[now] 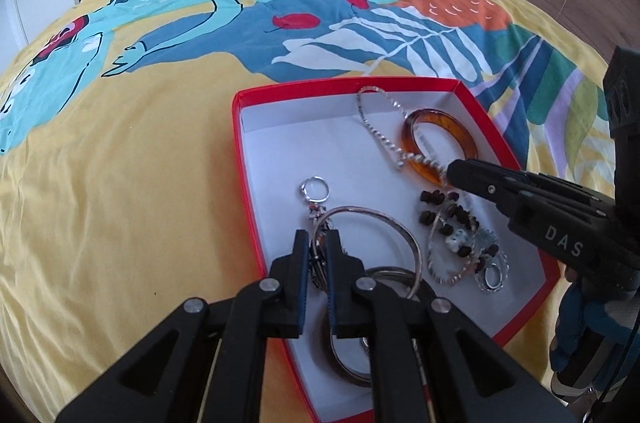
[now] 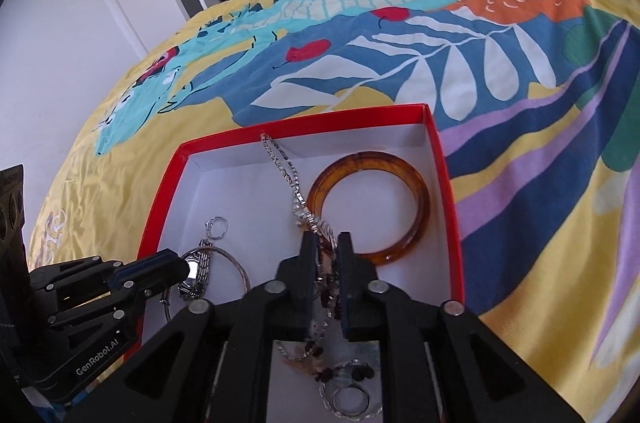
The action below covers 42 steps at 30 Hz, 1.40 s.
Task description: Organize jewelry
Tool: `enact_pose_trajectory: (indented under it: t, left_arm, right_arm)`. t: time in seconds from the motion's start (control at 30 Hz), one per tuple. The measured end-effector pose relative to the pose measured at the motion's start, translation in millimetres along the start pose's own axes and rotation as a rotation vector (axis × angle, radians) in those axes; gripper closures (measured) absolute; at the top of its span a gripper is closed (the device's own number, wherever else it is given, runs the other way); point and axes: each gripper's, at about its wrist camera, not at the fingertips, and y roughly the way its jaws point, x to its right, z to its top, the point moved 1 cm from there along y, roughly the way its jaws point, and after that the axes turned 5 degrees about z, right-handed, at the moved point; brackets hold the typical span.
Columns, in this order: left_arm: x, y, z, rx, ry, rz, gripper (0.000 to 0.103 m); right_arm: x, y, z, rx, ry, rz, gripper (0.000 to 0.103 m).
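reaching into red box [image 1: 504,139], left gripper [image 1: 317,247] pinching watch [image 2: 196,273], right gripper [image 2: 327,251] on chain [image 2: 280,163]

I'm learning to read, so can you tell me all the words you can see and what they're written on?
"DAS" – white letters on the black body of the right gripper, seen from the left wrist camera.
"GenRobot.AI" – white letters on the black body of the left gripper, seen from the right wrist camera.
Dark block at the right wrist view's left edge: printing too blurred to read.

One box [image 1: 244,111], one amber bangle [image 2: 372,207], perhaps three metal bangles [image 1: 376,223].
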Motion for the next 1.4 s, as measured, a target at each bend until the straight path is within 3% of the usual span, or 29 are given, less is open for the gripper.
enact_pose_trajectory:
  t: [0.1, 0.2, 0.33, 0.57, 1.0, 1.1, 1.4]
  left_arm:
    - [0, -9, -2, 0.008, -0.008, -0.010, 0.090]
    - [1, -23, -4, 0.032, -0.015, -0.015, 0.080]
    - [0, -48, -9, 0.061, -0.027, -0.005, 0.080]
    - [-14, -100, -32, 0.094, -0.058, 0.062, 0.080]
    - [-57, -231, -111, 0.202, -0.141, 0.185, 0.078]
    - [-69, -260, -130, 0.235, -0.164, 0.223, 0.072]
    - [-101, -321, -191, 0.279, -0.226, 0.315, 0.072]
  right_arm:
    - [0, -9, -4, 0.002, 0.004, -0.009, 0.076]
    - [-2, -23, -10, 0.016, 0.014, -0.018, 0.074]
    - [-12, -47, -18, 0.043, 0.006, -0.039, 0.072]
    - [-46, -97, -34, 0.100, -0.020, -0.078, 0.059]
    - [-143, -166, -88, 0.176, -0.135, -0.070, 0.033]
    - [-163, -177, -101, 0.190, -0.156, -0.057, 0.031]
    - [-199, -204, -141, 0.219, -0.178, -0.041, 0.028]
